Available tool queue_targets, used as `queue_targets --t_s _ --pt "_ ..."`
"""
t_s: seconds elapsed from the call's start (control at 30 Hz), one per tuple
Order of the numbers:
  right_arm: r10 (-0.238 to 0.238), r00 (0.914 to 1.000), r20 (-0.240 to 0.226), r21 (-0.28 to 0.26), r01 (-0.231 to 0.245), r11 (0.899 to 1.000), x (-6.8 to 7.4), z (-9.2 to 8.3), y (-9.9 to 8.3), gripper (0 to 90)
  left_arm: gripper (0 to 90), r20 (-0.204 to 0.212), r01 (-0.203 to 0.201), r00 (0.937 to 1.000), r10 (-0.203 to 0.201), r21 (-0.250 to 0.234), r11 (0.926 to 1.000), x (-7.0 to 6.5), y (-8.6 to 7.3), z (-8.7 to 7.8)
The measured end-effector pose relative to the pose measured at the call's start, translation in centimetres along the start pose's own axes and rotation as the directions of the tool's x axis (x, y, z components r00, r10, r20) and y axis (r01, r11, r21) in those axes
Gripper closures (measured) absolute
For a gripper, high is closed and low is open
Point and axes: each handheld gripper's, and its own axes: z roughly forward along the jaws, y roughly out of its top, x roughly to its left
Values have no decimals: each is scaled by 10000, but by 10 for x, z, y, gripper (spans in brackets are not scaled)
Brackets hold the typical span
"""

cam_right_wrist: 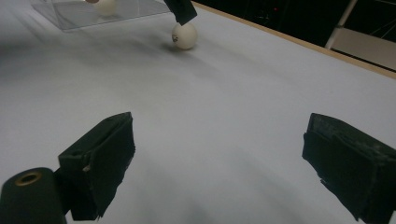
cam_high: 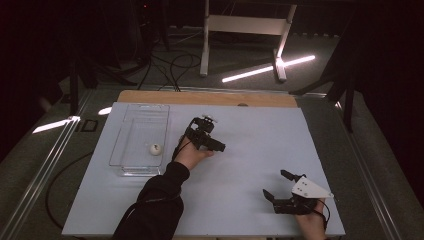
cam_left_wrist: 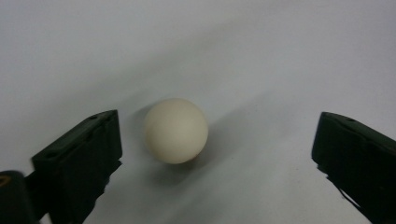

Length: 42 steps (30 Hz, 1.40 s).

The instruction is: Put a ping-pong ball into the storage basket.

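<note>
The left gripper [cam_high: 200,131] sits mid-frame in the high view, tipped down toward the white sheet [cam_high: 260,150], and its own camera shows why: a cream ball [cam_left_wrist: 175,130] lies on the sheet between its two black jaws. The jaws stand wide apart, neither touching the ball, which sits nearer the left one; the gripper looks lined up to straddle it before closing. In the right gripper view the same ball [cam_right_wrist: 184,36] rests at upper centre, with a jaw tip of the left gripper just above it. A clear tray [cam_high: 120,150] lies left of centre in the high view and already holds a second ball [cam_high: 155,149], so the loose ball is probably bound for it. The right gripper [cam_high: 283,186], lower right, rests low over bare sheet with jaws apart and nothing between them, apparently waiting.
</note>
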Motion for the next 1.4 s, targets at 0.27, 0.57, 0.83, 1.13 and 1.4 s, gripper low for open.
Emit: queue_targets --t_s 0.27,0.57,0.83,1.13,1.4 --pt "25 10000 -18 -15 -25 10000 0 0 0 94 114 -170 276 9995 -274 124 9995 7 -2 8" --pt "38 10000 -33 -24 -38 10000 -1 0 0 94 250 -376 487 9981 -480 187 9986 10 -4 17" --pt "57 10000 -40 -30 -57 10000 -1 0 0 94 331 -562 513 9972 -491 385 9979 12 -3 24" --pt "12 10000 -9 -78 -12 10000 -2 -2 0 94 507 -503 272 9984 -244 567 9980 15 -6 29" --pt "29 10000 0 -66 -29 10000 -1 -1 0 94 520 -455 28 9990 7 752 9972 13 -3 23"
